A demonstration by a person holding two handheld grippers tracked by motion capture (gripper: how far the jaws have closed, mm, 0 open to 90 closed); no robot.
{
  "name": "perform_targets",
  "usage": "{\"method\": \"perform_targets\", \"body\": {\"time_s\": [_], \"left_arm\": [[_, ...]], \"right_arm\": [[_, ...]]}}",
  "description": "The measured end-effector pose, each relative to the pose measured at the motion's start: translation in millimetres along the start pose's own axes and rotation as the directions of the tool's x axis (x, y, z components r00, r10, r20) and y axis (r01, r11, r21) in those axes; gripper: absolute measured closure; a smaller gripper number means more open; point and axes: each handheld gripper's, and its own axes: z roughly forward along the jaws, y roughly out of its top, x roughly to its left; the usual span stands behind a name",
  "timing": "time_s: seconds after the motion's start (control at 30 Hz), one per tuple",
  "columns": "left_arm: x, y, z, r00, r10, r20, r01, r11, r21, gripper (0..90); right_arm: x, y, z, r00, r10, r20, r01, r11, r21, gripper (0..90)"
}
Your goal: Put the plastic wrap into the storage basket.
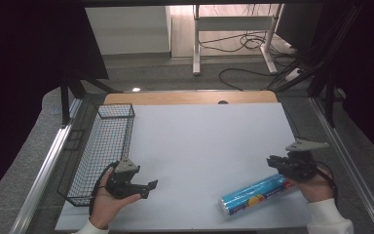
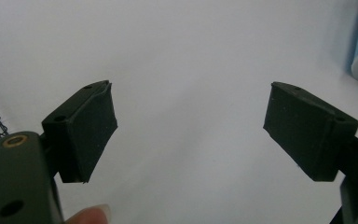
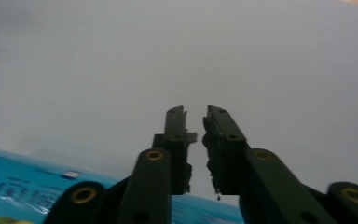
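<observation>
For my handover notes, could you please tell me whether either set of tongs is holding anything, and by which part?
Nothing is held. The left tongs stand wide open over bare table; the right tongs are nearly closed on nothing, above the blue roll.

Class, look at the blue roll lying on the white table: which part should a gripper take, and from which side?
Probably the middle of the blue roll, from above, jaws across its width. It lies flat as a long round tube, angled on the table; the ends are harder to clamp.
</observation>
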Motion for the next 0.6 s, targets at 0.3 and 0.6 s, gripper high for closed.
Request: {"method": "perform_targets", "body": {"time_s": [0.3, 0.6], "left_arm": [[-2.8, 0.5, 1.1, 0.9999, 0.012, 0.009, -0.012, 0.9999, 0.007, 16.2], [-5.8, 1.0, 2.0, 0.9998, 0.017, 0.01, -0.017, 0.9998, 0.014, 16.2]], "right_arm": [[-58.1, -23.8, -33.1, 0.9756, 0.098, 0.196, -0.102, 0.9947, 0.01, 89.2], [-99.0, -61.6, -25.6, 0.9354, 0.165, 0.313, -0.212, 0.9694, 0.123, 89.3]]}}
